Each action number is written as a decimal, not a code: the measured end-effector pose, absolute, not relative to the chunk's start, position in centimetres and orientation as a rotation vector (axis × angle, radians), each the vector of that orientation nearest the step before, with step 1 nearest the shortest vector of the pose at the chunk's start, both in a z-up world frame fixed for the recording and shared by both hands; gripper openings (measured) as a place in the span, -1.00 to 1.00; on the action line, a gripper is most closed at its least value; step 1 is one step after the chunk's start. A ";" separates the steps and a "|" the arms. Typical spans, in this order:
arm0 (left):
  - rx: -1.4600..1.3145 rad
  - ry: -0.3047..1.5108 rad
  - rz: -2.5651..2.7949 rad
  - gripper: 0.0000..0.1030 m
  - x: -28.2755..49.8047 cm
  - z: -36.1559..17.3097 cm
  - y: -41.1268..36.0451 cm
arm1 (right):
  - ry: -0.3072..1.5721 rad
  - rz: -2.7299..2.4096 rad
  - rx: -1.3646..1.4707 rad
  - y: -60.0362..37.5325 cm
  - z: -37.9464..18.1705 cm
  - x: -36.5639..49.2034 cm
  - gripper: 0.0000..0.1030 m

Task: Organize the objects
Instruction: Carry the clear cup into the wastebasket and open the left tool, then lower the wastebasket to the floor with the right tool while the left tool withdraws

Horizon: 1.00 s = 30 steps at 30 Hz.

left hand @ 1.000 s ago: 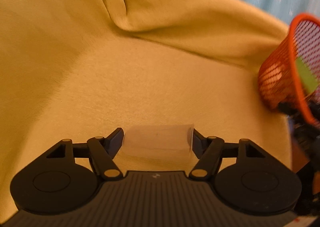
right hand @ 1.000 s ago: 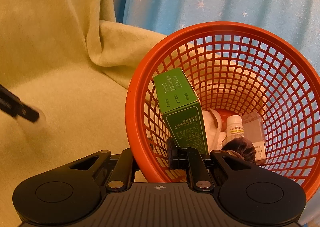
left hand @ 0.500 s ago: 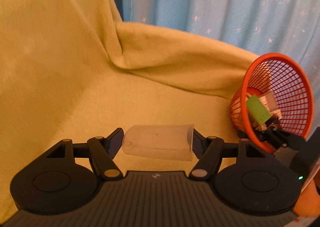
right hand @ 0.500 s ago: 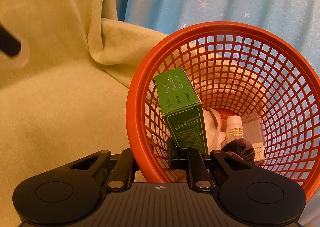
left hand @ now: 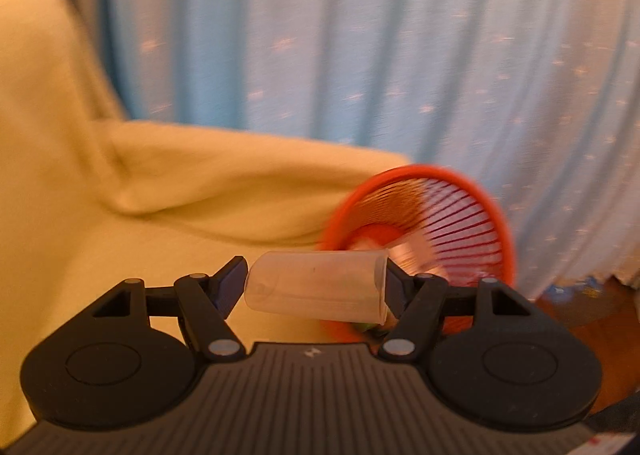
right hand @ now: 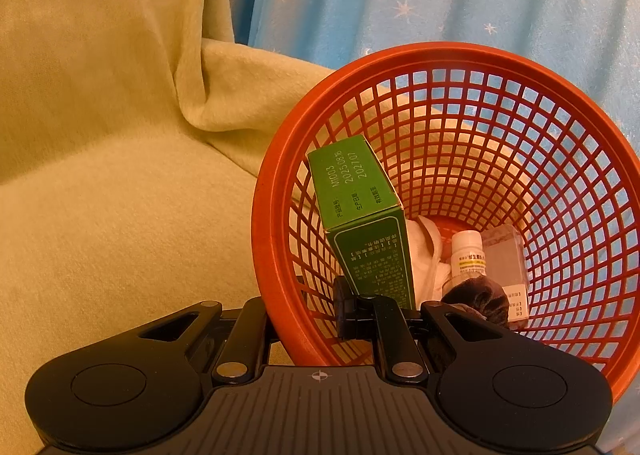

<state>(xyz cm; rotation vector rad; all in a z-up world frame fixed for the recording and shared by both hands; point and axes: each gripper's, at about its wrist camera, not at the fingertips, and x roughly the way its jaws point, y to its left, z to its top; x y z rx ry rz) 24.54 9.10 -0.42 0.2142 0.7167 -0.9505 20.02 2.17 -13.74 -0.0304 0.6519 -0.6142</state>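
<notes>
Left claw (left hand: 316, 287) grips a clear plastic cup (left hand: 318, 285) lying sideways between its two fingertips, one pad pressed on the cup's base and the other on its open rim. The cup hangs in the air above a yellow-green blanket (left hand: 140, 191). Just behind the cup, toward the right, sits a red mesh basket (left hand: 486, 215), blurred in this view, tipped so its mouth faces the camera. A pale blue curtain (left hand: 360, 55) with small stars fills the background.

Right claw (right hand: 304, 309) is clenched on the near rim of the same red mesh basket (right hand: 520, 67), one finger outside the wall and one inside, holding it tilted. Inside the basket, a green box (right hand: 360, 223) with printed text stands on end against the near left wall. Beside it lies something white (right hand: 430, 255), soft-looking and crumpled; what it is cannot be told. Next comes a small white bottle (right hand: 468, 255) with a yellow label, then a clear packet (right hand: 506, 259). A dark fuzzy object (right hand: 476, 299) rests in front of the bottle.
</notes>
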 end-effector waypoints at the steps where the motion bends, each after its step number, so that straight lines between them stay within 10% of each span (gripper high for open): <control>1: 0.215 0.715 -0.982 0.28 24.3 -0.3 7.9 | 0.651 -0.614 -0.028 2.1 -13.7 20.0 -0.80; 4: 0.235 0.701 -1.057 0.26 23.8 -0.5 3.9 | 0.648 -0.613 -0.023 2.0 -13.7 20.0 -0.80; 7: 0.247 0.682 -1.081 0.67 23.6 -1.2 0.6 | 0.646 -0.612 -0.019 2.0 -13.6 20.1 -0.80; 30: 0.097 0.772 -0.640 0.67 24.2 -5.5 12.6 | 0.707 -0.466 -0.187 -1.3 -10.6 15.5 -1.00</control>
